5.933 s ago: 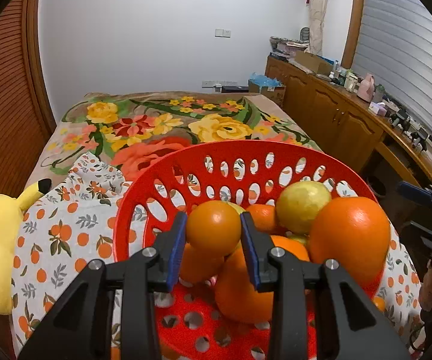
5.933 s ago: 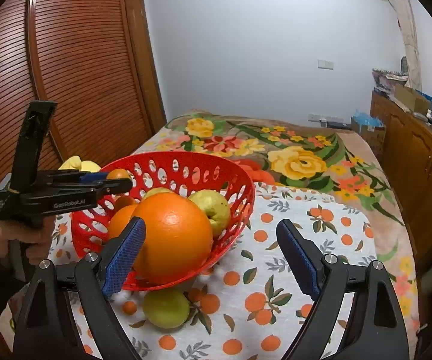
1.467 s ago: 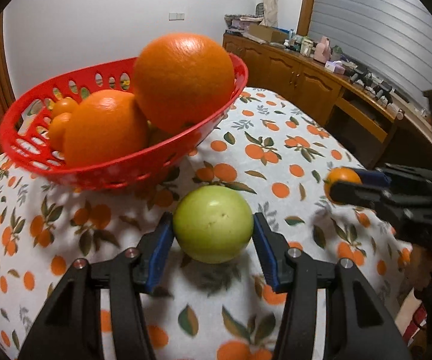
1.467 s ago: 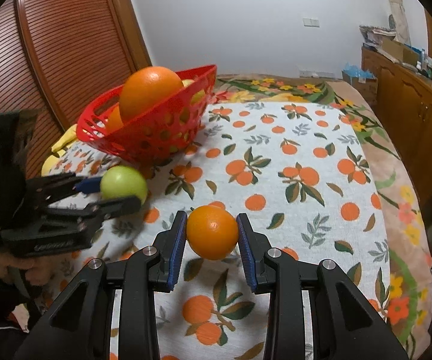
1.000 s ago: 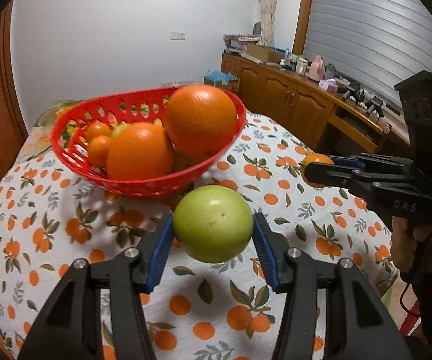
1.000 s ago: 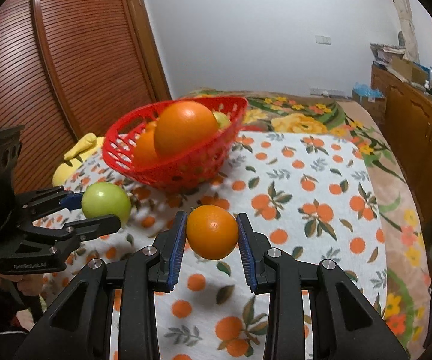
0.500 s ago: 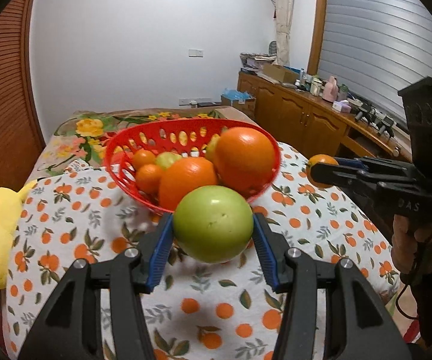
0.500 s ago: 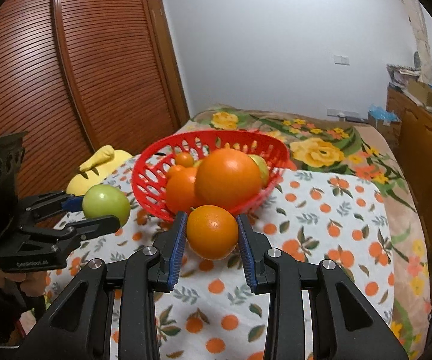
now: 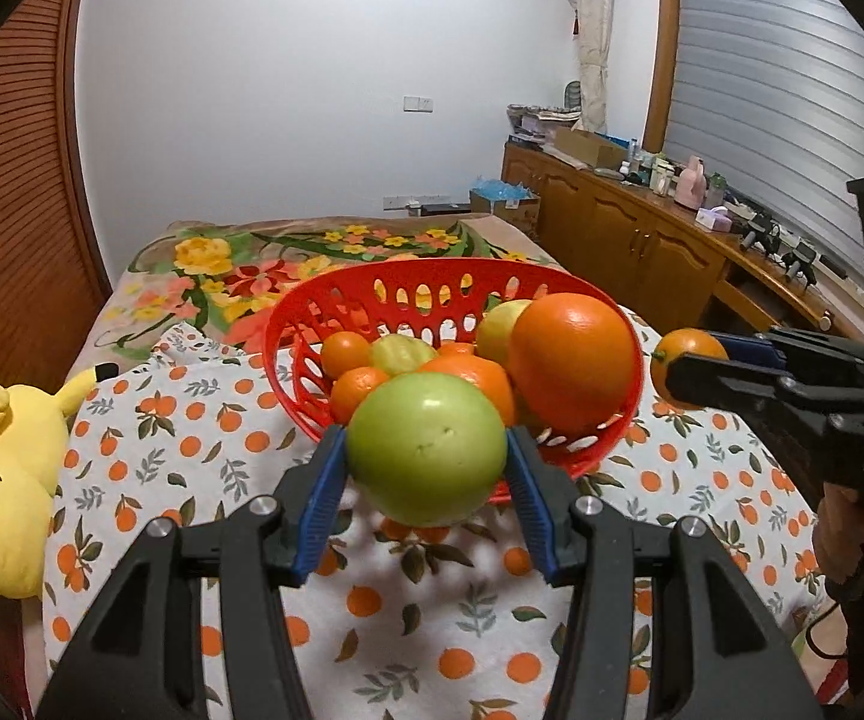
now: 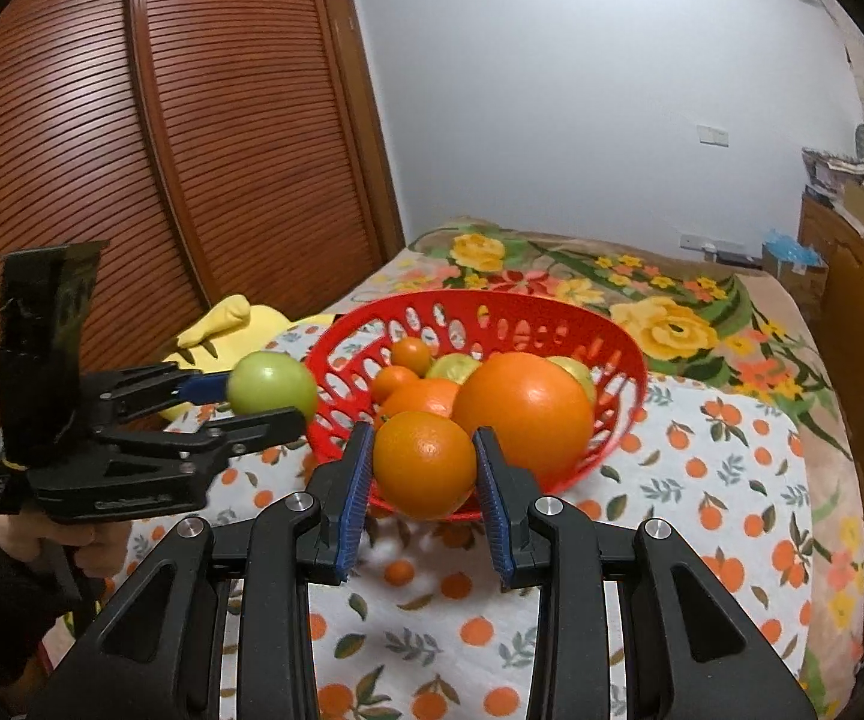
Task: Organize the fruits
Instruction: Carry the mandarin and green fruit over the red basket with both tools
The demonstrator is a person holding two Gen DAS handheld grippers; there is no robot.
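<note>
My left gripper (image 9: 426,474) is shut on a green apple (image 9: 426,447), held in the air just in front of the red perforated basket (image 9: 420,291). The apple (image 10: 273,383) and that gripper (image 10: 240,402) also show at the left of the right wrist view. A small orange (image 10: 424,463) sits clamped between the blue pads of my right gripper (image 10: 423,483), close before the basket (image 10: 492,312). The same orange (image 9: 687,351) appears at the right of the left wrist view. The basket holds a large orange (image 9: 573,357), smaller oranges and pale green fruit.
An orange-print cloth (image 9: 204,438) covers the surface, with a floral blanket (image 9: 240,270) beyond it. A yellow plush toy (image 9: 0,474) lies at the left edge. A slatted wooden wardrobe (image 10: 162,120) stands on the left, a cluttered wooden sideboard (image 9: 642,228) on the right.
Both grippers have risen with their fruit and come up level with the basket, which now shows from above with its contents in view. Neither grip has altered.
</note>
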